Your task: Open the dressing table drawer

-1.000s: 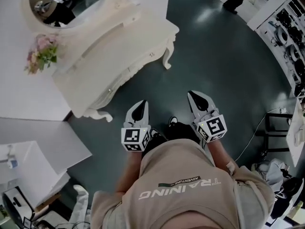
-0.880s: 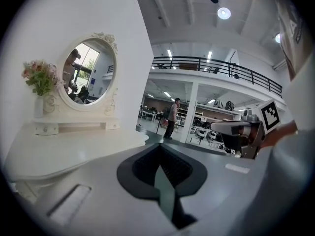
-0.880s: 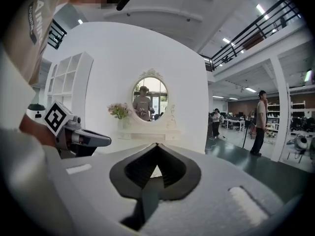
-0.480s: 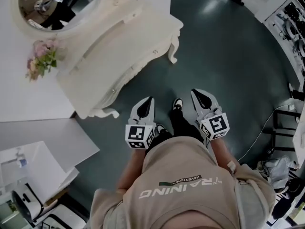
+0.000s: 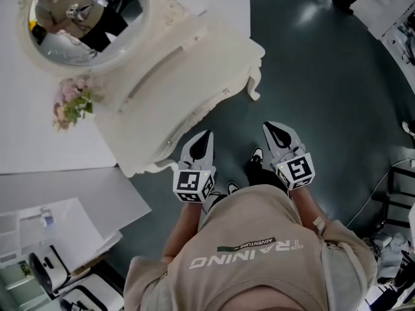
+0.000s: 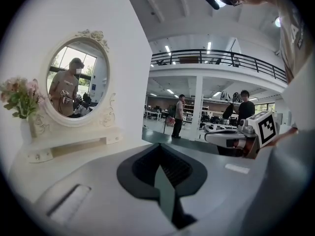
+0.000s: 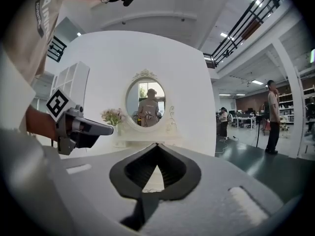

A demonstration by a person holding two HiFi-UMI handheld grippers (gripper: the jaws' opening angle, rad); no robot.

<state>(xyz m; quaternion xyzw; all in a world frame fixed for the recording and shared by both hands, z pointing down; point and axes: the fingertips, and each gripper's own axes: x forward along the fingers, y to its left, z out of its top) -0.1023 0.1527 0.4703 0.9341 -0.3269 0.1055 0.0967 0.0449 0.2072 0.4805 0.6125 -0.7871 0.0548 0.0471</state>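
Observation:
The cream dressing table (image 5: pixel 188 57) stands at the upper left in the head view, with an oval mirror (image 5: pixel 78 18) and pink flowers (image 5: pixel 74 102) on it. Its curved drawer front (image 5: pixel 194 118) faces me and looks closed. My left gripper (image 5: pixel 207 133) is shut and empty, its tip close to the front edge of the table without touching it. My right gripper (image 5: pixel 272 126) is also shut and empty, over the dark floor to the right of the table. The left gripper view shows its own jaws (image 6: pixel 159 145) and the mirror (image 6: pixel 76 85). The right gripper view shows its jaws (image 7: pixel 156 145) pointing at the table (image 7: pixel 147 139).
A white wall panel (image 5: pixel 39 141) backs the table, and a white cabinet (image 5: pixel 39 232) stands at lower left. Dark green floor (image 5: pixel 324 76) spreads to the right, with cables (image 5: pixel 382 193) at the right edge. People stand far off (image 6: pixel 178 114) (image 7: pixel 273 117).
The dressing table has come nearer and lower in the head view as the person stepped toward it. Both grippers moved forward with it and stayed shut.

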